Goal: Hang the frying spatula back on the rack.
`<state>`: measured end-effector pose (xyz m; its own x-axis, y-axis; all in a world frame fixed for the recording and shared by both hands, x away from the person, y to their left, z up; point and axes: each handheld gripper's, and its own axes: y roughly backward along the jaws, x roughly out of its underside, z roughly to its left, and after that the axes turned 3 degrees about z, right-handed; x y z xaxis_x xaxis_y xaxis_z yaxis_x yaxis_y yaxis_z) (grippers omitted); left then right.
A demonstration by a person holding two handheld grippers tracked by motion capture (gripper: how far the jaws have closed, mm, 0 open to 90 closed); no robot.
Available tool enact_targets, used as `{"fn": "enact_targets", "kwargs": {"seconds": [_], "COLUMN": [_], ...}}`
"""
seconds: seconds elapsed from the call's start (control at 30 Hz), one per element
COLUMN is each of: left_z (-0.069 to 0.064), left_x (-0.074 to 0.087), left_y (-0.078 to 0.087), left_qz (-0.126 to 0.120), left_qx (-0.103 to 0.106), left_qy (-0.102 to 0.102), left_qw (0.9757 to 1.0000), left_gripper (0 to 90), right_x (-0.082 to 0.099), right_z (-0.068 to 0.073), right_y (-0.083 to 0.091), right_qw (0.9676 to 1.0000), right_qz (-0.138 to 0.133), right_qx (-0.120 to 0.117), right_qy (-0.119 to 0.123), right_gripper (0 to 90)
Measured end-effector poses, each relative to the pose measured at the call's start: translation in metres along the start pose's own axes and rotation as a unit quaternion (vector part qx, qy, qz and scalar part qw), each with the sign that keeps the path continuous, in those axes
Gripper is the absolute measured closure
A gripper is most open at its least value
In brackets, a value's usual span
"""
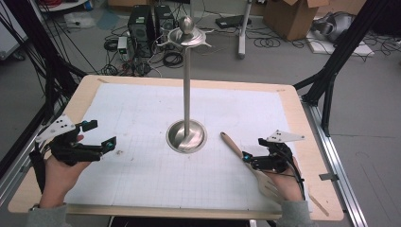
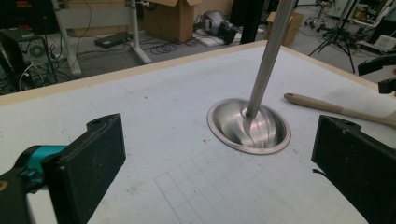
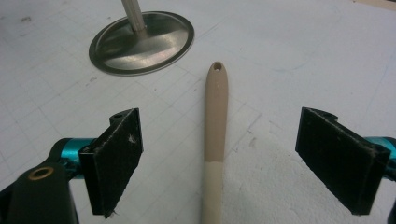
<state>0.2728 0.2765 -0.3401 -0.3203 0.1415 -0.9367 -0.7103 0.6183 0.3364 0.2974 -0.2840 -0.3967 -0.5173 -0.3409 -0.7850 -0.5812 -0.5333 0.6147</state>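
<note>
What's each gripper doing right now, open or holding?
Left gripper: open, fingers wide apart, holding nothing.
Right gripper: open, fingers either side of the wooden spoon handle, not touching it.

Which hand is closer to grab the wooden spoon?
Right. The right gripper has its open jaws either side of the tan wooden spoon's handle; the left gripper sits across the table, past the metal stand's round base.
</note>
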Motion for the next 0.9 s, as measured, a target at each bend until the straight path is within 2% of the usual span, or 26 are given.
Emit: {"fn": "enact_targets", "kwargs": {"seconds": [0.5,0.9], "left_z": [0.001,0.001], "left_x": [0.002,0.001], "left_y": [-0.003,-0.005], "left_qz": [0.007,0.006], "left_qx": [0.001,0.002], "left_qy": [0.000,0.001], "left_qw": [1.0000,1.0000], "left_gripper": [3.3,3.3], "right_x": [0.006,0.013], "right_z": [0.001,-0.001], "right_y": [-0.016,-0.020], "right_qw": [0.9997,0.9992], "right_qz": [0.025,0.039], "right_qx": [-0.005,-0.002], "right_qy": [-0.005,-0.009], "right_gripper": [14.1,14.1]}}
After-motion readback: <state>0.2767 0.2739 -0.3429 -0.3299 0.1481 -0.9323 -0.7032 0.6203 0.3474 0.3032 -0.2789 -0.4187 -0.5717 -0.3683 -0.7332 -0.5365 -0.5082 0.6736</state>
